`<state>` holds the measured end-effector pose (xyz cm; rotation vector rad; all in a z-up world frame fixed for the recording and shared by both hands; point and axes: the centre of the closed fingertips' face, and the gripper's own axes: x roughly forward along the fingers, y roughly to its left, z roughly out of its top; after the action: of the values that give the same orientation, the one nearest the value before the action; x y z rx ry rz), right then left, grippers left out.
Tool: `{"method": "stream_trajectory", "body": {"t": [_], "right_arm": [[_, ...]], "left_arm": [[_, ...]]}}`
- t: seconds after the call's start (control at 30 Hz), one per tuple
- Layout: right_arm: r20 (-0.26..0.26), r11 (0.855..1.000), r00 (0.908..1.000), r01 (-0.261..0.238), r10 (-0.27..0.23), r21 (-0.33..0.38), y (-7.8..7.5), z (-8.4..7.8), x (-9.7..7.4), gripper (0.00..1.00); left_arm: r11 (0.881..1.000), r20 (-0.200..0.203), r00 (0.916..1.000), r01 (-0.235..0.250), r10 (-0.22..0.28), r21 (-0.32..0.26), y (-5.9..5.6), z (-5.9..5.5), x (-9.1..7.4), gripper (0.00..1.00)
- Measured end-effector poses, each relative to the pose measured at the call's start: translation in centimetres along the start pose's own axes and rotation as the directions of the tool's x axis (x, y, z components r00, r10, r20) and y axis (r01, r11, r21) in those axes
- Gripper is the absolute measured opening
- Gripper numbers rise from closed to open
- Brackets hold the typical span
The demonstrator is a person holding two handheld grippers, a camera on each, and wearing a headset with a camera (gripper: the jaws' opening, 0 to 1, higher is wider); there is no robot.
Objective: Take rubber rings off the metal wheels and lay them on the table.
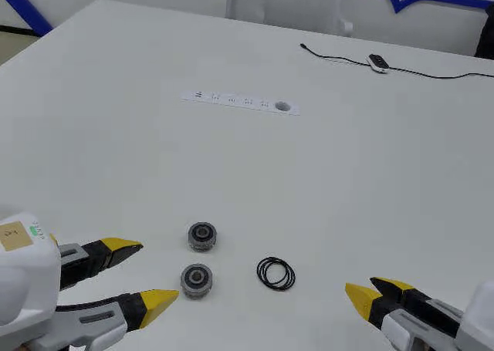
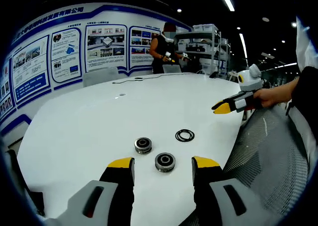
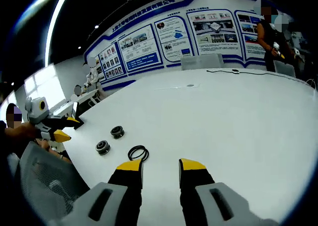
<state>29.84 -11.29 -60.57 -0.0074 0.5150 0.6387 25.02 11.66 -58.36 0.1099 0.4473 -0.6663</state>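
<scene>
Jaws of the left gripper (image 1: 150, 272) stand wide apart with nothing between them, their yellow tips low over the table (image 1: 231, 173). The near wheel (image 1: 197, 280) lies just ahead of those tips, between this gripper and the rubber rings (image 1: 275, 273). Jaws of the right gripper (image 1: 369, 291) are parted more narrowly and also hold nothing. They sit on the opposite side of the rubber rings, pointing toward them from a little way off.

The rubber rings are thin black loops lying flat and overlapping on the bare tabletop, touching neither wheel. The far wheel (image 1: 202, 236) lies flat just beyond the near wheel, on the left gripper's side of the rings. The two wheels are close together but apart. Both are dark metal discs with a paler hub; whether either carries a ring around its rim I cannot tell.

The table is broad, white and matte. Well beyond the rubber rings a flush socket strip (image 1: 239, 102) is set into it, and farther still runs a thin black cable (image 1: 340, 58). Past the table's far end, blue-and-white display boards (image 2: 74, 52) line a curved wall under a dark ceiling with spot and strip lights. A person (image 2: 164, 47) stands there beside shelving (image 2: 208, 42). A grey mesh chair (image 2: 268, 151) sits at the near edge.
</scene>
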Motion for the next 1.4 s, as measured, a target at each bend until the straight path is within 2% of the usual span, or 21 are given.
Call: {"method": "stream_trajectory", "body": {"t": [0.1,0.23,0.33,0.43,0.5,0.63,0.9,1.17,1.4], "right_arm": [[-0.021,0.997,0.9995,-0.024,0.023,-0.075,0.5,0.0,0.3,0.36],[-0.026,0.995,0.9992,-0.033,0.031,-0.094,0.9,-0.3,0.6,0.41],[-0.04,0.993,0.9985,-0.042,0.037,-0.114,1.1,-1.1,0.8,0.44],[-0.049,0.995,0.9982,-0.04,0.035,-0.095,1.2,-1.6,0.7,0.48],[-0.018,0.994,0.9993,-0.034,0.033,-0.099,1.1,-1.0,0.8,0.51],[-0.013,0.995,0.9995,-0.03,0.029,-0.092,0.7,-1.0,0.8,0.54],[0.009,0.997,0.9999,-0.012,0.013,-0.072,0.3,-0.6,0.8,0.63],[-0.002,0.993,0.9991,-0.042,0.042,-0.109,1.1,-0.7,1.0,0.65],[-0.004,0.993,0.9985,-0.055,0.055,-0.107,1.5,-0.7,1.1,0.65]], "left_arm": [[1.0,0.001,0.9997,-0.026,0.026,-0.004,0.4,-0.2,-0.1,0.53],[0.998,0.004,0.998,-0.064,0.064,-0.014,0.8,-0.4,-0.2,0.59],[0.997,0.015,0.9969,-0.077,0.077,-0.023,0.8,-0.3,-0.1,0.63],[0.997,0.016,0.997,-0.076,0.076,-0.026,0.5,-0.4,0.2,0.65],[0.997,0.013,0.9974,-0.07,0.071,-0.023,0.1,-0.6,0.4,0.67],[0.998,0.014,0.9981,-0.06,0.06,-0.02,-0.3,-0.8,0.6,0.71],[0.997,0.007,0.9975,-0.069,0.07,-0.026,0.0,-0.9,0.8,0.79],[0.997,-0.008,0.9976,-0.069,0.068,-0.023,-0.1,-1.3,0.8,0.8],[0.996,-0.014,0.9969,-0.078,0.078,-0.031,0.3,-1.6,0.4,0.8]]}}
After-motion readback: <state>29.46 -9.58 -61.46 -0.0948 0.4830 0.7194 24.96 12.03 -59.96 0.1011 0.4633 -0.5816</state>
